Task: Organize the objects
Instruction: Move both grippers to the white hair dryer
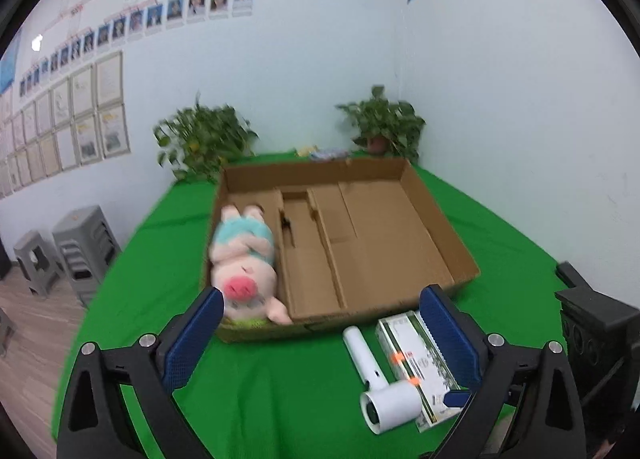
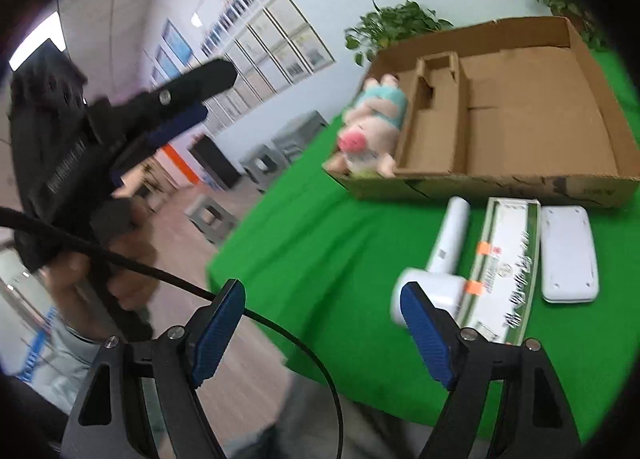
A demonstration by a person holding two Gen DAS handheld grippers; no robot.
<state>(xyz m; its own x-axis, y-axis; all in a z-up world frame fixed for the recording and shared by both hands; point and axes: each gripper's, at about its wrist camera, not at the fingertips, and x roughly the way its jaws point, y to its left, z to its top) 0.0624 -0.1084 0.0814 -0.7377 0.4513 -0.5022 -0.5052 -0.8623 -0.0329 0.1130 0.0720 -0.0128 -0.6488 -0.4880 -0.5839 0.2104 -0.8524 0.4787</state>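
Room: pale walls with rows of framed sheets and portrait photos; two potted plants [image 1: 208,139] behind the far edge of the surface [image 1: 280,379], which is draped in green cloth. Grey stools [image 1: 86,247] stand on the wood floor off the surface's left side.

Landmark: shallow cardboard box [image 1: 436,219], open-topped, with cardboard dividers inside.
- Plush pig [image 1: 244,267], pink with teal clothing, lies in the box's left compartment, snout toward the near wall.
- Other compartments of the box show only cardboard.
- Just in front of the box's near wall, on the cloth, side by side: white hair dryer [image 2: 440,259] leftmost, long green-and-white carton [image 2: 504,267] in the middle, white flat device [image 2: 568,255] rightmost. Dryer barrel touches the carton's near end.

Left gripper [image 1: 324,335]: jaws spread wide, nothing between them, hovering in front of the box's near wall.
Right gripper [image 2: 324,331]: jaws apart, empty, nearer than the dryer and off to its left.

A hand [image 2: 108,259] holds the left gripper's handle; a black cable [image 2: 280,331] trails from it.
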